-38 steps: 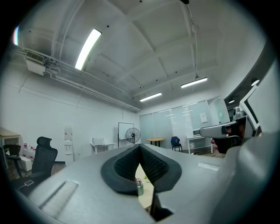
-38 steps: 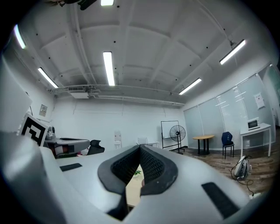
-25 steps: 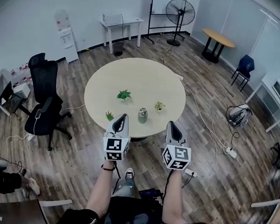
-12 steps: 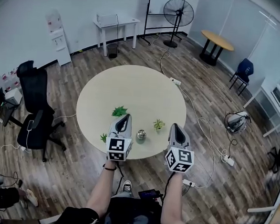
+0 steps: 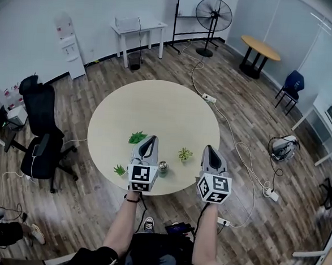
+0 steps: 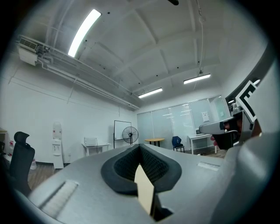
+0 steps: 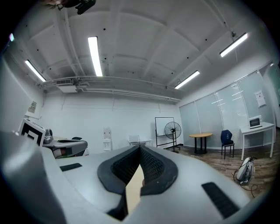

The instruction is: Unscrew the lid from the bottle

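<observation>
- The left gripper has its jaws pressed together with nothing between them. Its own view looks level across the room, not down at anything on the desk.
- The right gripper is the same, jaws closed and empty, pointing level.
- Both grippers are held side by side at arm's length over the near edge of the desk, with a gap between them. This looks like a carrying posture for the approach, not a grasp.
- The bottle stands upright near that edge, in the gap between the grippers and closer to the left one. Neither gripper touches it.
- Its lid is too small to tell apart from the body here, so the unscrewing appears not yet begun.
- Three small plants ring the bottle on the desk: one behind it to the left, one just to its right and one at the edge to its left. They leave little room beside it, so the grippers probably need to come down from above.
- Likely next, both jaws must open, one to steady the body and the other to grip the lid.
</observation>
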Motion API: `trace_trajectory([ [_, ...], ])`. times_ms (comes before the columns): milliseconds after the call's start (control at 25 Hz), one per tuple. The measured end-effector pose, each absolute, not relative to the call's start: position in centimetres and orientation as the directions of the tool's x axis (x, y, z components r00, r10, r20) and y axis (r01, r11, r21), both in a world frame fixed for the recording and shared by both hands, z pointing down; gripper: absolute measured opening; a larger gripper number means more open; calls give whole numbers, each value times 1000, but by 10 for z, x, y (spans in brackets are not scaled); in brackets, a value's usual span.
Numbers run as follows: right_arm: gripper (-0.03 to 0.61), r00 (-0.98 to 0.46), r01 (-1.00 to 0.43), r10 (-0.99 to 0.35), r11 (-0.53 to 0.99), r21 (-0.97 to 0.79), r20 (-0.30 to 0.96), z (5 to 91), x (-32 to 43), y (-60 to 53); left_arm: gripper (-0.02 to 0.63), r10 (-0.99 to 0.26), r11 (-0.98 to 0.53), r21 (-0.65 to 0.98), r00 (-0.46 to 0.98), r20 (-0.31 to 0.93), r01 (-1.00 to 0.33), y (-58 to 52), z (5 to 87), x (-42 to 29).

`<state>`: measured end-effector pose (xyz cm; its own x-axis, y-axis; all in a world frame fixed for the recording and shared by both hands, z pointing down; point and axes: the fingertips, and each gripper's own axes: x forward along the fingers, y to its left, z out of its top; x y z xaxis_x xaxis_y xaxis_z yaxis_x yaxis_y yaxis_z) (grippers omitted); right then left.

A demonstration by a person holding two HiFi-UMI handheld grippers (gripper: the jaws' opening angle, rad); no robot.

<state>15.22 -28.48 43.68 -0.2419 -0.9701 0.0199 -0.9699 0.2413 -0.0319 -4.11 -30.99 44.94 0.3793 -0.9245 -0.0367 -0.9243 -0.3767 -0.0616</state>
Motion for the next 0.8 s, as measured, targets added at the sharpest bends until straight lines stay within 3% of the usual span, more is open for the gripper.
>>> trace_trajectory([
  [160,3,-256,-966,-966,255,-29,35,444,159,-288,6,-923,-380,-23,381,-48,-925,-313,453,-33],
  [400,3,-261,-965,-964,260,-28,45,452,167,-290,334,-884,-459,-8,457,-101,-889,-313,451,-15],
  [800,3,-280,-960,-956,280,-13,85,472,169,-293,339,-889,-452,-21,452,-79,-892,-322,500,-8],
])
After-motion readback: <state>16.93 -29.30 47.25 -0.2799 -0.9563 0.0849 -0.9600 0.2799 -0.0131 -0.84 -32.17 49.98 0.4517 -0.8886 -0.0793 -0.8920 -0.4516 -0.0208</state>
